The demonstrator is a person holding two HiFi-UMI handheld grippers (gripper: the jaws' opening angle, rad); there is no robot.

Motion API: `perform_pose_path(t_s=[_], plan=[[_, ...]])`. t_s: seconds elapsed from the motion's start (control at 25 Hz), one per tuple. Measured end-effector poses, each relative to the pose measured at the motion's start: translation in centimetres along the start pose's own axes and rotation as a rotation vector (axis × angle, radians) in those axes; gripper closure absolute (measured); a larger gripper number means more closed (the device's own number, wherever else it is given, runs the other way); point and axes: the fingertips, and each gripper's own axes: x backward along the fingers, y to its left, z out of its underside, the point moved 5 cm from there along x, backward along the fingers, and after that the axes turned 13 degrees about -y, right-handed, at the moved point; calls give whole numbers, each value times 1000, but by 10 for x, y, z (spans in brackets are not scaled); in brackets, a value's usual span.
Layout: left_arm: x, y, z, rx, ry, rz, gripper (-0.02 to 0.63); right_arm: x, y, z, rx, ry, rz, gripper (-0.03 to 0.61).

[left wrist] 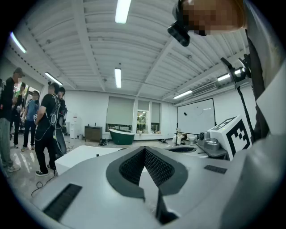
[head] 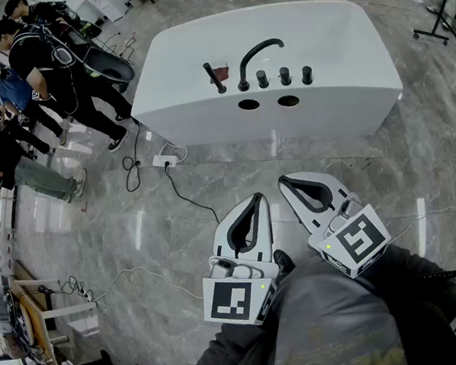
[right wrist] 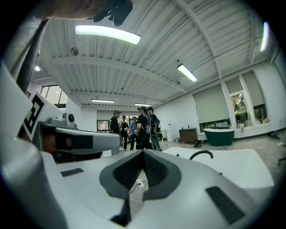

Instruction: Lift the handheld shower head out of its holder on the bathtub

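Bystanders [head: 45, 59] far left, beside white bathtub [head: 334, 37]. Black handheld shower head [head: 214, 77] seated on tub deck, slightly tilted, just left of curved black faucet [head: 256, 53]; three knobs [head: 284, 75] to right. Left gripper [head: 256, 198] clenched, empty, well short of tub. Right gripper [head: 285, 181] just beside it, likewise clenched on nothing.

The left tool [head: 256, 201], a white two-jaw body with black ribbed pads and a marker cube at its rear, is held low in front of the person's lap, pointing forward roughly level. Its jaws meet tip to tip, nothing between them. The right tool [head: 287, 182], of the same build, sits just beside it, tips angled inward, jaws likewise together and empty.
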Motion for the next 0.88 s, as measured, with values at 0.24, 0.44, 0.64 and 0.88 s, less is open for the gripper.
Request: perform_pose_path(t_s=[0.24,0.44,0.64,0.88], plan=[[-15,-18,6,-3,9,7,612,14,-19,0,-9,-5,1,574],[-24,-36,11,-7,24,11,612,28,-33,-1,-25,-10,4,574],[-35,-54,17,-7,39,-3,612,42,-51,-1,-42,-15,-3,574],[-34,-68,37,7,95,-46,612,52,-64,12,-135,-10,-29,572]])
